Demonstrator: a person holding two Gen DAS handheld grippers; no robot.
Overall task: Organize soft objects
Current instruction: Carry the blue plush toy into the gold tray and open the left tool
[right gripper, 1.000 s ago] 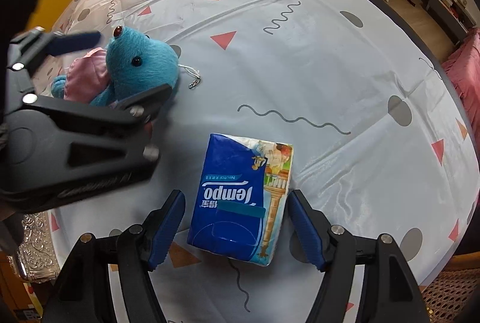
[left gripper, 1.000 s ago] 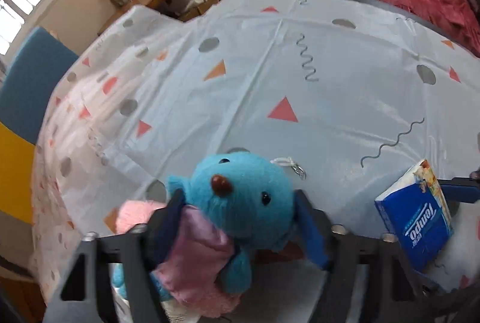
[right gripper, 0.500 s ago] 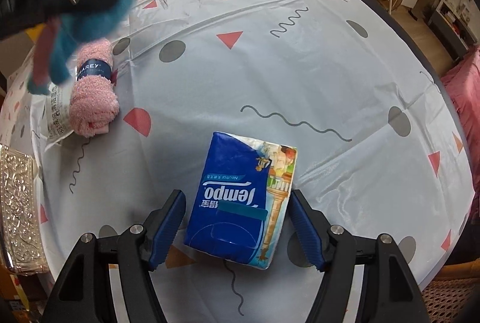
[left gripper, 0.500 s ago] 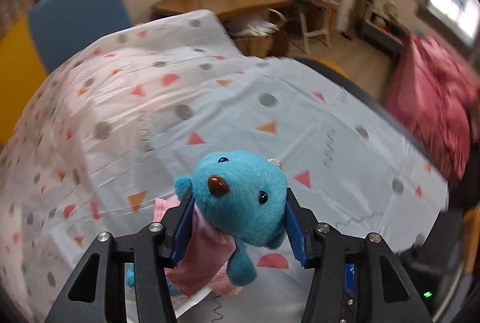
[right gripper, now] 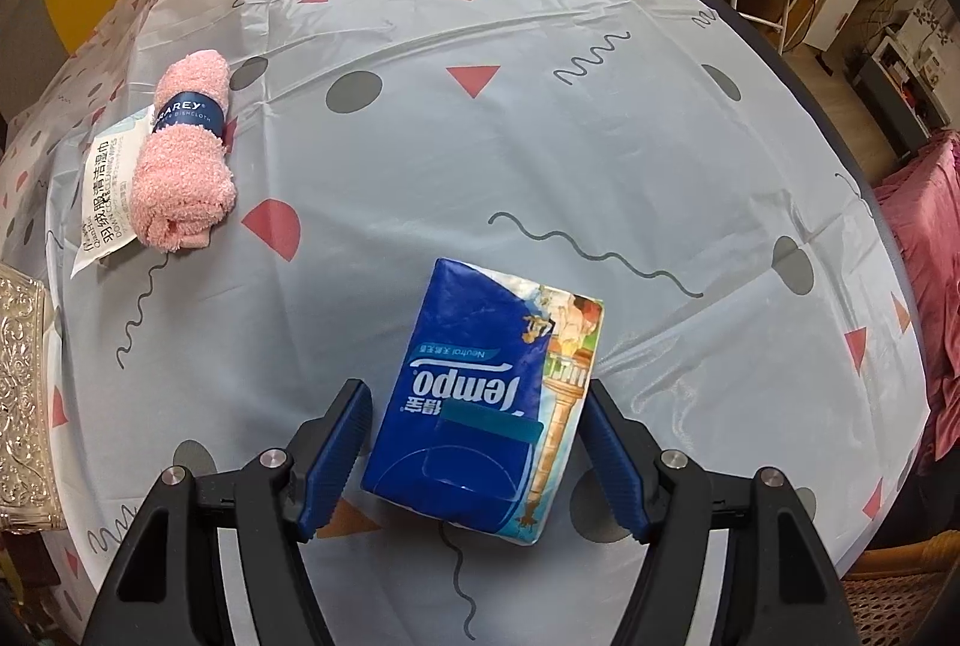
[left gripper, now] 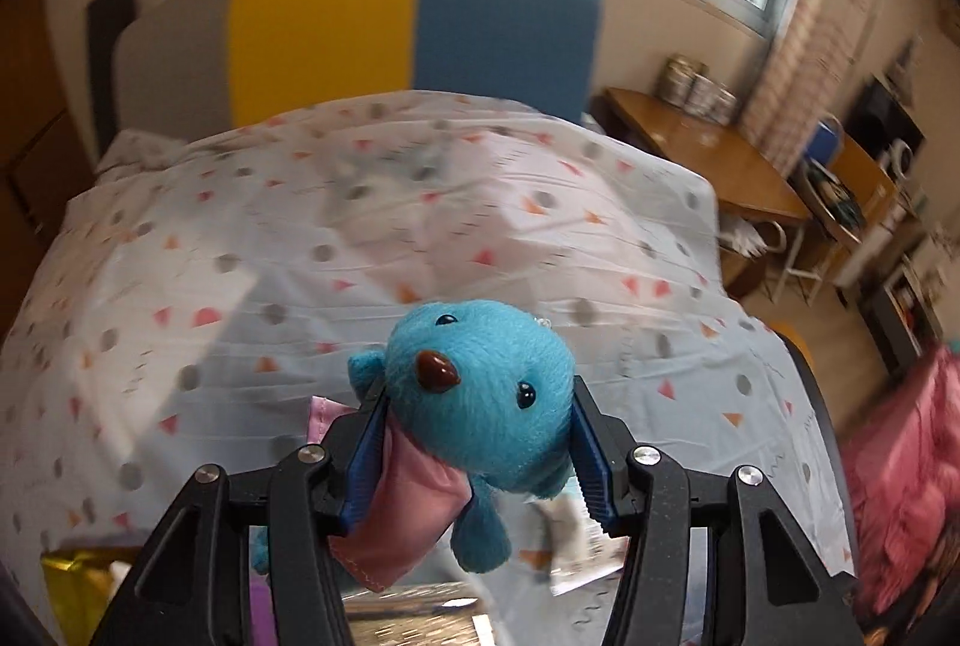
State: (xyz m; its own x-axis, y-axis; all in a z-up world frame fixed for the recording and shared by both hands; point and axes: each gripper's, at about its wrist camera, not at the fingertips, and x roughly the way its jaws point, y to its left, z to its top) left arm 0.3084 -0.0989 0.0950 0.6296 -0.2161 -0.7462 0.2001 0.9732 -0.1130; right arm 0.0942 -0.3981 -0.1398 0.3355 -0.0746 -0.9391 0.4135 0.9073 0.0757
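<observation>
We hold the left tongs point(left gripper: 474, 442) clamped on a blue plush toy in a pink cloth dress point(left gripper: 477, 394), lifted clear above the table covered in pale plastic cloth printed with triangles, dots and squiggles point(left gripper: 240, 286); the toy fills the lower centre of the left wrist view, its face turned toward the camera.

In the right wrist view, our right tongs point(right gripper: 474, 457) stand apart, gripping nothing, one blue pad on each side of a soft blue pack of Tempo tissues point(right gripper: 486, 400) lying flat at the lower centre. The pack's long axis runs nearly straight ahead along the fingers, tilted slightly to the right, so its narrow width already sits between the pads; we judge the right hand the nearer one and a plain closing enough to take it.

At the upper left of that view a rolled pink fluffy dishcloth with a navy paper band point(right gripper: 183, 147) rests partly on a flat white wet-wipes packet point(right gripper: 102, 178), well apart from the tissues. An embossed silver box point(right gripper: 21, 394) shows at the left edge.
</observation>
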